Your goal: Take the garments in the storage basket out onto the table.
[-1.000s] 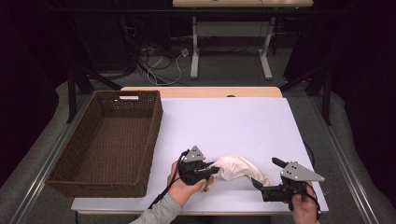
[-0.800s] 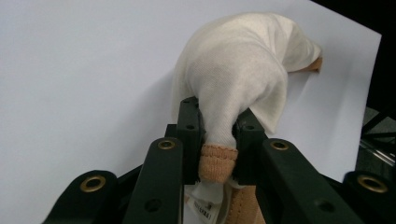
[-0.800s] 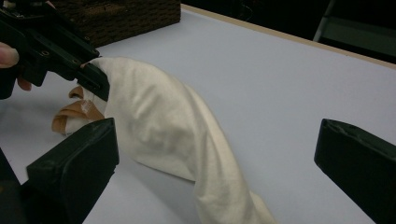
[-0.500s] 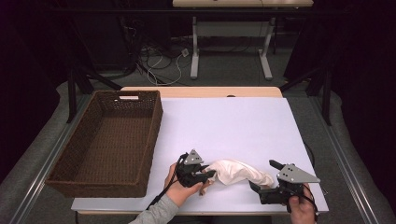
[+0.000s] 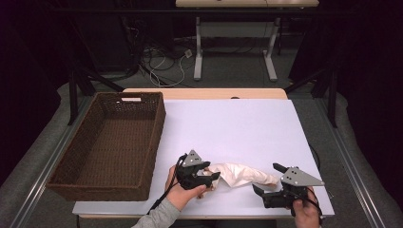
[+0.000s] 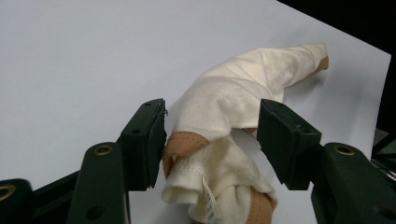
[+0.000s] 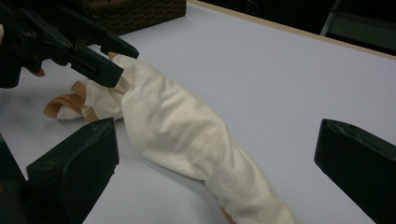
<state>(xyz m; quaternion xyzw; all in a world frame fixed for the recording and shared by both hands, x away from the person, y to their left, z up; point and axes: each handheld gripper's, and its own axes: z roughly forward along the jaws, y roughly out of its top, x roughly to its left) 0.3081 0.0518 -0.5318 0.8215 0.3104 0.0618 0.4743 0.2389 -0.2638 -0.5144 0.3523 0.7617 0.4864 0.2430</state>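
A cream cloth with tan trim [image 5: 242, 173] lies stretched out on the white table near its front edge. Its bunched left end [image 6: 233, 98] sits between the jaws of my left gripper [image 5: 212, 171], which have just been opening. In the left gripper view [image 6: 215, 112] one pad rests next to the cloth and the other stands apart from it. My right gripper [image 5: 267, 178] is open at the cloth's narrow right end. In the right gripper view [image 7: 217, 149] the cloth [image 7: 177, 126] runs between the wide jaws without touching them, with the left gripper [image 7: 122, 65] beyond.
A dark wicker basket [image 5: 157, 123] stands on the table's left side, its corner also visible in the right gripper view [image 7: 140, 11]. White tabletop [image 5: 228, 123] stretches behind the cloth. Beyond the table are desk legs and cables on the floor.
The left gripper's jaws have spread apart and let go of the cloth's left end, which has settled onto the table. The right gripper has stayed where it was.
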